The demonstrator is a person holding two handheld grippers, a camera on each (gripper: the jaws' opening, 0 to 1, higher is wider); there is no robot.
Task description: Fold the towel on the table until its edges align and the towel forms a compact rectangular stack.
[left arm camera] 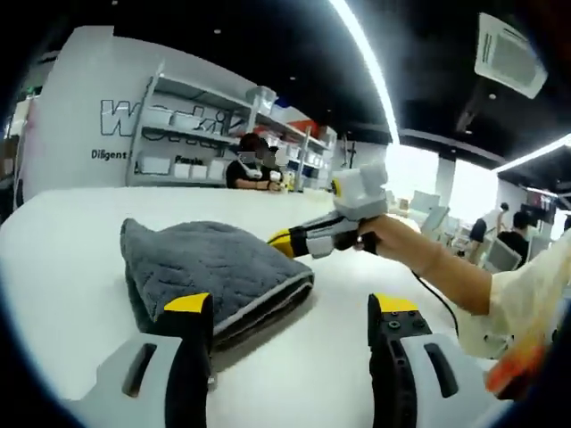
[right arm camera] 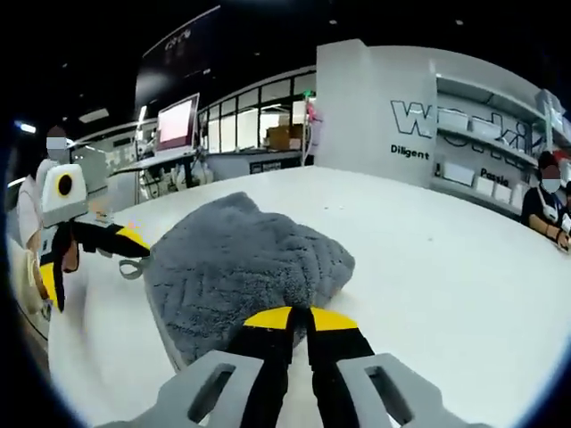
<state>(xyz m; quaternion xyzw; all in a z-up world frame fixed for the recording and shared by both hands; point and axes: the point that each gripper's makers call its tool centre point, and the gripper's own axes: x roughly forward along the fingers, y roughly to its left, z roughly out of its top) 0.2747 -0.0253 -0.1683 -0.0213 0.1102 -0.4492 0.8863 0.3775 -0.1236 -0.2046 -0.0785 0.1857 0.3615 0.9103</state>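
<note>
A grey quilted towel [left arm camera: 210, 260] lies folded into a thick stack on the white table [left arm camera: 80, 294]. In the left gripper view my left gripper [left arm camera: 292, 308] stands open just in front of the towel's near edge, nothing between its jaws. My right gripper [left arm camera: 284, 240], held by a hand, comes in from the right with its tips at the towel's right edge. In the right gripper view my right gripper [right arm camera: 301, 317] is shut, its yellow tips at the towel's [right arm camera: 241, 259] near edge, with no cloth visible between them. The left gripper [right arm camera: 89, 260] stands open left of the towel.
The table [right arm camera: 446, 267] stretches wide and white around the towel. A small loop [right arm camera: 132, 268] sticks out at the towel's left side. A seated person [left arm camera: 248, 165] is at the far edge, before shelves [left arm camera: 187, 134] and a lettered wall. More people [left arm camera: 500, 236] stand at the right.
</note>
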